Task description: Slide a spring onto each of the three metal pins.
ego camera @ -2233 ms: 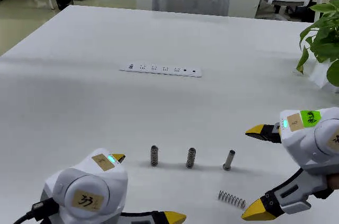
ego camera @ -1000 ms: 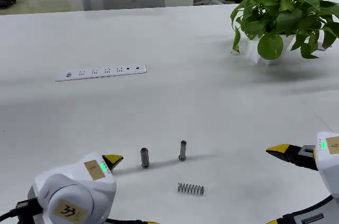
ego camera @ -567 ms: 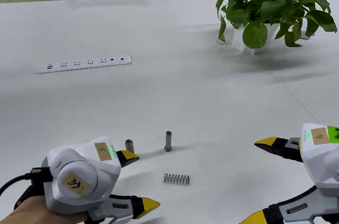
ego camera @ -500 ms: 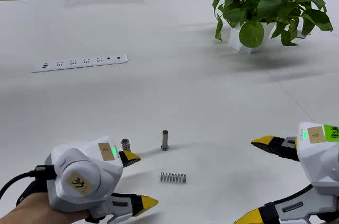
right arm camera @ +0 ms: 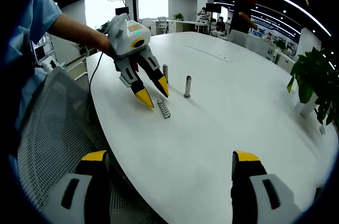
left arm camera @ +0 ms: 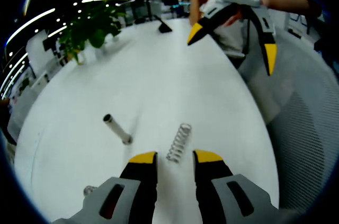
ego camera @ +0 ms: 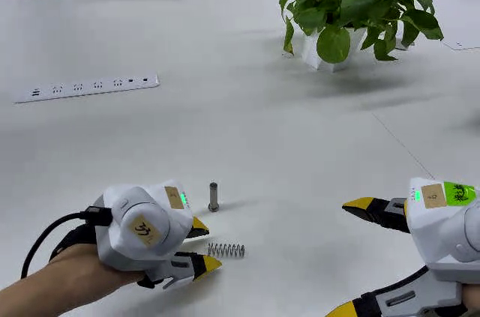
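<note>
Nearest me in the head view, my left gripper [ego camera: 206,246], white-bodied with yellow-tipped black jaws, sits low over the broad white table [ego camera: 262,130]. A hand grips it from behind, and a black cable [ego camera: 43,233] loops off its rear. Its jaws are parted by a narrow gap and clamp nothing. The small coiled steel spring [ego camera: 226,249] lies flat on the table with its near end just between the two yellow tips. In the left gripper view the coil runs away from that gap, and I cannot tell whether either tip touches it.

My right gripper [ego camera: 346,257] is well off to the right, its jaws spread wide and empty above bare tabletop.

Just beyond the spring stands the bare grey metal pin [ego camera: 214,196], upright, close to the coil but apart from it. In the right gripper view a second upright pin wearing a spring [right arm camera: 164,72] shows beside it, partly behind the left gripper.

Further back on the left lies a long white power strip [ego camera: 86,86]. At the far right stands a leafy green plant in a white pot [ego camera: 352,2].
</note>
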Demonstrator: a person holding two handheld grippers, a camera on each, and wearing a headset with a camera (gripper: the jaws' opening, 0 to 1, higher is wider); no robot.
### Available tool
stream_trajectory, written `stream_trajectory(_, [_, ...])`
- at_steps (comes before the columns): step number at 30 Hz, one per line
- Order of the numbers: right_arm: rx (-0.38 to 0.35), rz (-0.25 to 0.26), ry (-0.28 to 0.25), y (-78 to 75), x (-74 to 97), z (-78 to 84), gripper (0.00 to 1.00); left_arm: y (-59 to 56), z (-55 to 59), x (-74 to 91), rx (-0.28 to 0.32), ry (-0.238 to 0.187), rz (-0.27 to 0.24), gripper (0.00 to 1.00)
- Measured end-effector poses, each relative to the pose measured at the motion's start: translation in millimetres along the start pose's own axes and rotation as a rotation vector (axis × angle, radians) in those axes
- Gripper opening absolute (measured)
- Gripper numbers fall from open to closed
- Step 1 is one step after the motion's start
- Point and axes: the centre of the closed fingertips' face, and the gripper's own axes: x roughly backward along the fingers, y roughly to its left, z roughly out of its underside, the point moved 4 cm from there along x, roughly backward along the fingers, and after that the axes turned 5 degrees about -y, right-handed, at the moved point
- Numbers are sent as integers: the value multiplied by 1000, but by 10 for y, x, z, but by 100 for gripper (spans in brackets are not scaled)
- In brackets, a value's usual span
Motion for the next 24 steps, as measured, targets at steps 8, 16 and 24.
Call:
stream_trajectory(8, [-9, 2, 3, 0, 6, 3, 97, 4, 20, -95, -21, 60, 24, 25])
stream_trajectory(16, [0, 5, 4, -14, 14, -29, 97, -8, -20, -130, -19, 86, 48, 21])
stream_trajectory(24, [9, 5, 0, 24, 22, -42, 97, -10, -24, -133, -26, 120, 70, 19])
